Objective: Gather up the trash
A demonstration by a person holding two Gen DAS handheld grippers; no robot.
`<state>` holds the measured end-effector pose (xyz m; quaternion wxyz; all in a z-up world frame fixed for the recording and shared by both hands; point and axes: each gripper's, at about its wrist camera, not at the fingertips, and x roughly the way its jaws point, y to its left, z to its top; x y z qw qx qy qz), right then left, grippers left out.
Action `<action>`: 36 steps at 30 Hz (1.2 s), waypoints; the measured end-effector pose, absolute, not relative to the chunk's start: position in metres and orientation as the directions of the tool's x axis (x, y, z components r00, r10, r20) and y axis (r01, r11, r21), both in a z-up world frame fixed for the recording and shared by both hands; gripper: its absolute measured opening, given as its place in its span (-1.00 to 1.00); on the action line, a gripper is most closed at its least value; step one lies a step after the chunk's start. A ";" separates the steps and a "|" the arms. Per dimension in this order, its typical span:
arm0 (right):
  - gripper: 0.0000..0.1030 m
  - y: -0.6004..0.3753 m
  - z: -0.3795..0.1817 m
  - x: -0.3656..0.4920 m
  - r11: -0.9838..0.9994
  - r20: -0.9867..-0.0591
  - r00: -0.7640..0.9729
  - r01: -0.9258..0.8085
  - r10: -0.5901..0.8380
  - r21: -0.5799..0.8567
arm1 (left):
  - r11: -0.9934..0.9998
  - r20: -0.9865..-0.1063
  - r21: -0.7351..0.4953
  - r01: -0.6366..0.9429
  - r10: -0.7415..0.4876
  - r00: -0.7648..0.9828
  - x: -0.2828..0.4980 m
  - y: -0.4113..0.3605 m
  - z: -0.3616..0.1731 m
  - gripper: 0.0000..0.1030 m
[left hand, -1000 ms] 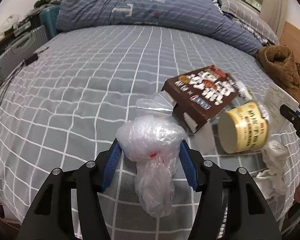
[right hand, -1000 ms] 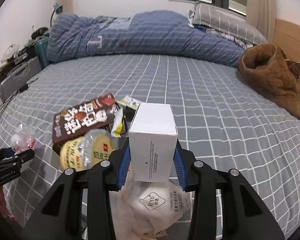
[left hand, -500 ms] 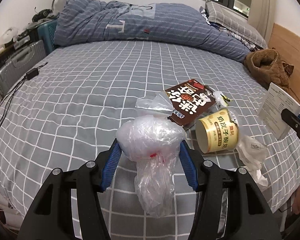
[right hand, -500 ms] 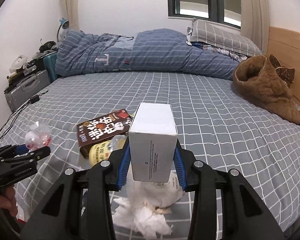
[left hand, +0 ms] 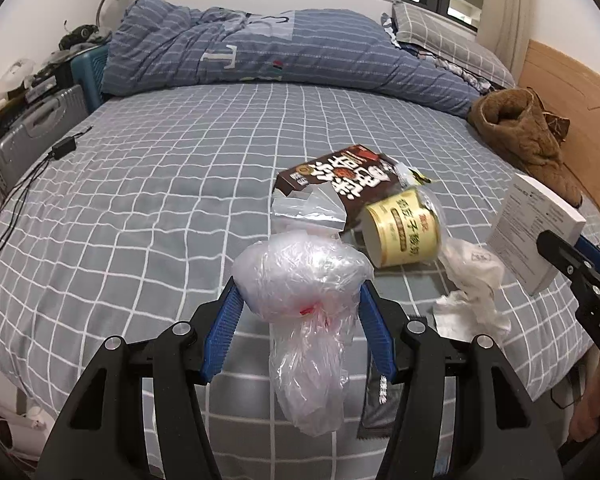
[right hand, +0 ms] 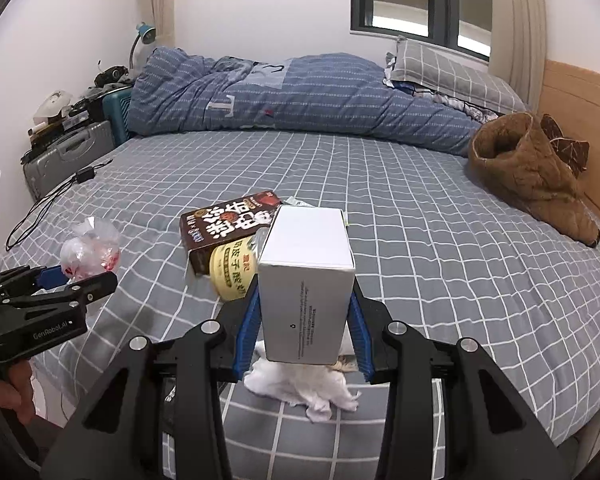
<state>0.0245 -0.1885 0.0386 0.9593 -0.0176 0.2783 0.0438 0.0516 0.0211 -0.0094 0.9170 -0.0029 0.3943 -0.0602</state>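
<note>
The left gripper point(left hand: 300, 304) was clamped on a crumpled clear plastic bag point(left hand: 304, 280), its blue pads pressing the bag's bulging upper part from both sides while the loose tail hung down between the black arms. The right gripper point(right hand: 302, 320) was closed on a white box point(right hand: 306, 280), held upright with its printed face toward the camera and its top standing clear above the pads. Both pieces of trash were lifted above the bed point(left hand: 140, 200), which was covered in a grey sheet with a white grid. More trash lay on the sheet between the two grippers: a brown snack box point(left hand: 340, 178) lying flat, a yellow paper cup point(left hand: 400, 228) on its side touching the box's near end, a clear plastic wrapper point(left hand: 304, 212) just beside them, and crumpled white tissue point(left hand: 472, 284) near the bed's edge. A blue striped duvet point(right hand: 284, 92) was bunched along the far side, and a brown garment point(right hand: 532, 172) lay by the wooden headboard.
</note>
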 end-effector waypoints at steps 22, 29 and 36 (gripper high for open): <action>-0.26 -0.186 0.033 -0.037 0.995 -0.558 0.825 -0.100 0.094 0.019 | 0.993 -0.741 -0.040 0.111 -0.104 0.663 -0.016 0.024 -0.018 0.09; -0.26 -0.188 0.030 -0.062 0.995 -0.566 0.819 -0.098 0.094 0.023 | 0.992 -0.742 -0.043 0.121 -0.113 0.661 -0.041 0.019 -0.017 0.09; -0.26 -0.183 0.020 -0.088 0.993 -0.585 0.804 -0.111 0.104 0.024 | 0.991 -0.755 -0.044 0.128 -0.117 0.645 -0.065 0.015 -0.024 0.09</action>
